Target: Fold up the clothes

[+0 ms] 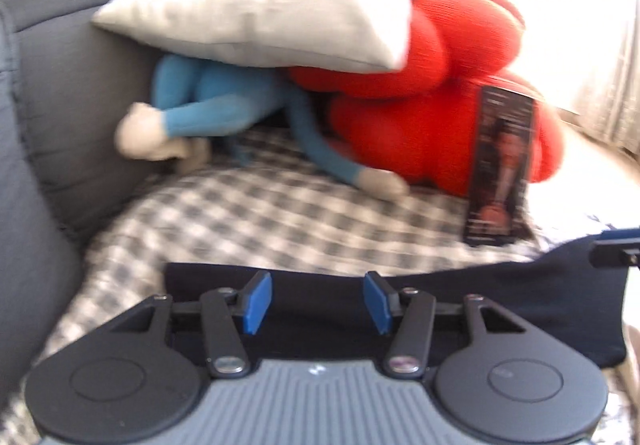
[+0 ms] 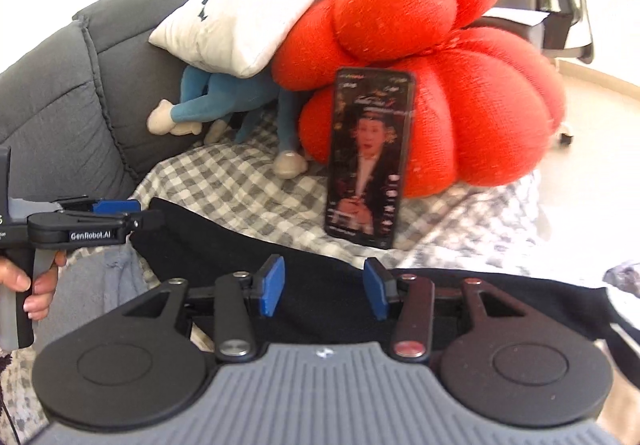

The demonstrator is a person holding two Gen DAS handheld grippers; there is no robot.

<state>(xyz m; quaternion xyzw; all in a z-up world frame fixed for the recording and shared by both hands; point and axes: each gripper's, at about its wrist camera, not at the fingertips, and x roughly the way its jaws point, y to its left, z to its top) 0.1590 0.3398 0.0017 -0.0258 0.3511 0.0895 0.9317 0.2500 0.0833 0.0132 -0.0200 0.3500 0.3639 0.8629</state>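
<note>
Checked sofa cover (image 1: 256,213) carries a dark garment (image 2: 320,285) spread just beneath both grippers; left gripper (image 1: 317,301) and right gripper (image 2: 325,289) hover with jaws apart, gripping nothing, phone (image 2: 368,157) propped behind

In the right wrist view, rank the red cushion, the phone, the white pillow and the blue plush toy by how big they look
Largest to smallest, as they look:
1. red cushion
2. white pillow
3. phone
4. blue plush toy

The toy is mostly hidden under the pillow, and the phone stands nearer the camera, so the last two are unsure.
</note>
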